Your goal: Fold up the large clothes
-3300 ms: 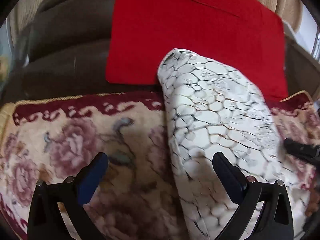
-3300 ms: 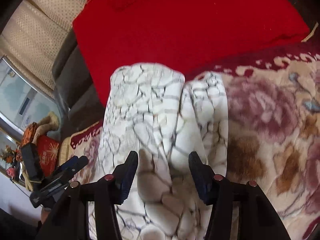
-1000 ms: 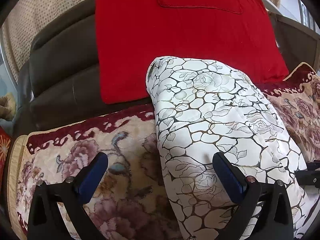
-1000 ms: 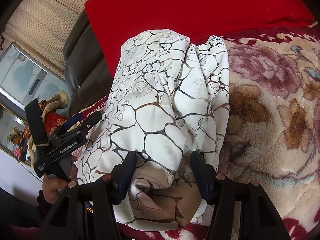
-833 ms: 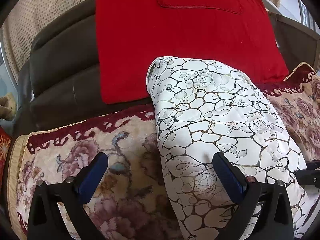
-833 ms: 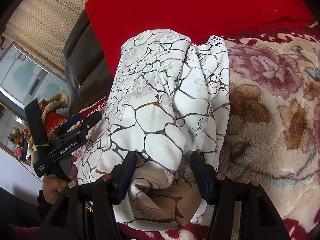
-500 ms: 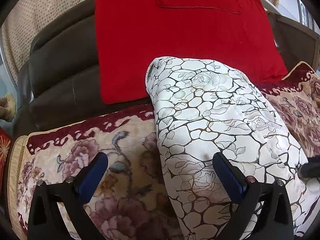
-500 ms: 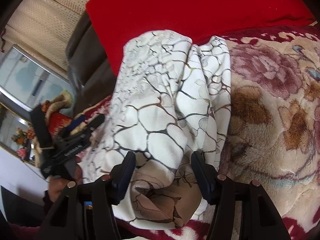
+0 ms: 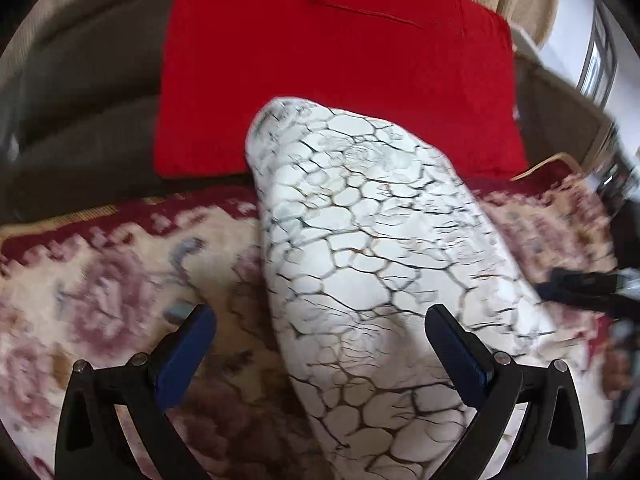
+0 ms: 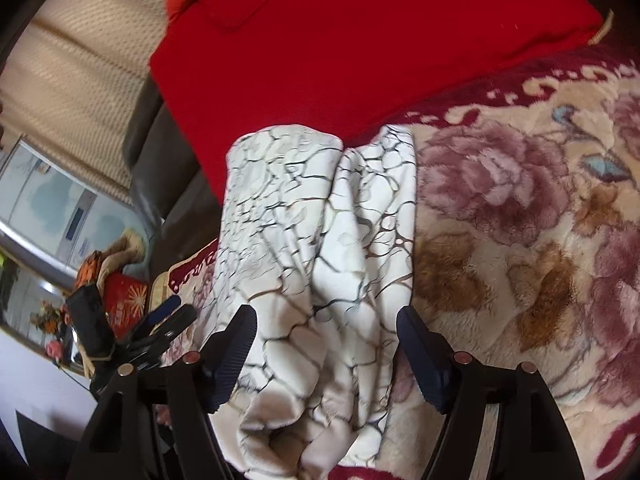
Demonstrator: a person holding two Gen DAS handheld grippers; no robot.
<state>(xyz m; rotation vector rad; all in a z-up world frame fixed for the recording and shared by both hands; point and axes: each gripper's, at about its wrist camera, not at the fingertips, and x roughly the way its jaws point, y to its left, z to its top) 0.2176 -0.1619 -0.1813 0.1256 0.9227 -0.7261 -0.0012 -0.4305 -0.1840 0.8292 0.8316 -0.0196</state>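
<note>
The left gripper (image 9: 320, 344) has its jaws wide apart, blue pads on black arms, the right-side pad over the garment (image 9: 372, 264) and the other over the blanket (image 9: 104, 300); nothing is gripped. Half a second ago this view was sharp and showed more sofa; now it is motion-blurred, tilted, and lower over the cloth, much as it was 3.3 s ago. The right gripper (image 10: 326, 344) also stands apart, straddling the near end of the garment (image 10: 320, 264) without pinching it. Its jaws look wider than a second ago, when the pads sat close against the fold, and the left gripper (image 10: 160, 332) now appears lower in the right view's left edge.

The garment is a smooth, thin white fabric printed with a dark crackle of cell shapes and faint roses, folded into a long narrow bundle with a crease down its middle and rumpled layers at the near end. It lies on the plush blanket, a cream pile with mauve roses and a maroon border. Its far end reaches the cushion (image 9: 340, 64), a flat red rectangle of matte weave leaning on the dark leather sofa (image 9: 80, 120). Beyond hangs a beige dotted curtain (image 10: 80, 80).
</note>
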